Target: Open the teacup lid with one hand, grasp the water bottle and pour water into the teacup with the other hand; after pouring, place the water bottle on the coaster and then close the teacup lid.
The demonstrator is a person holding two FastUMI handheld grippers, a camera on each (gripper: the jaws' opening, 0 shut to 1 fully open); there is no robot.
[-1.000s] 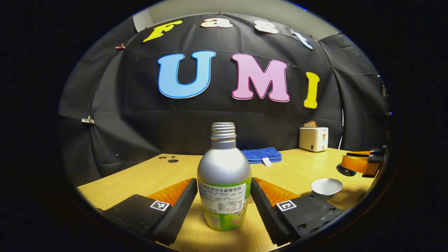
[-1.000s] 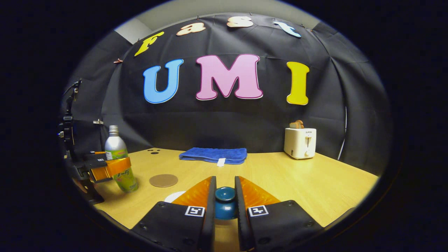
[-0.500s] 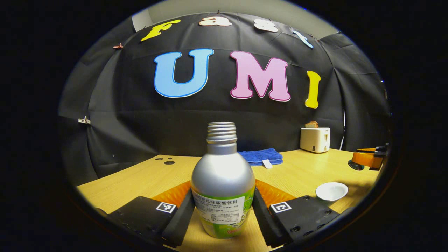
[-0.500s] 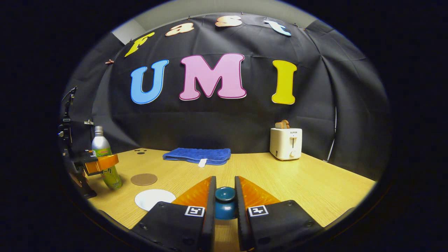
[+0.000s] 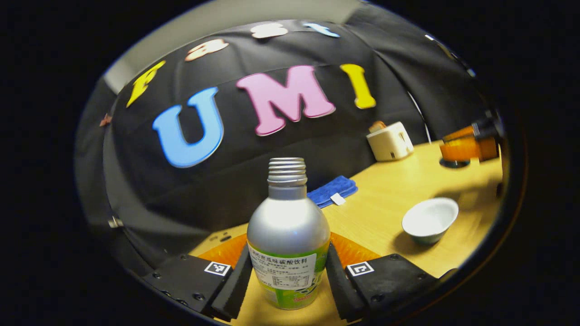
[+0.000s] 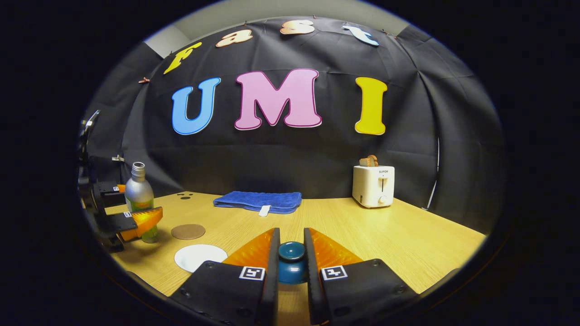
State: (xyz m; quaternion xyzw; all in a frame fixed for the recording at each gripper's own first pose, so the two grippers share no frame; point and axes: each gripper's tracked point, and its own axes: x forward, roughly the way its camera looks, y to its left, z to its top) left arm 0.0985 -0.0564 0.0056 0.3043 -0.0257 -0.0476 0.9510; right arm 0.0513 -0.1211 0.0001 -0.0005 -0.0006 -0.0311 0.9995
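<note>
left hand-held gripper (image 5: 288,276) clamps water bottle (image 5: 288,235) | teacup (image 5: 429,220) uncovered | right hand-held gripper (image 6: 291,258) pinches lid (image 6: 291,262)

The bottle's (image 5: 288,235) base sits half hidden between tool fingers (image 5: 235,285).

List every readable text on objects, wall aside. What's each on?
"SUPOR": front of the toaster.
Water bottle label: print too small and blurred to read reliably.
Towel tag: nothing legible.
Square markers on left gripper and right gripper: coded patterns, no words.
</note>
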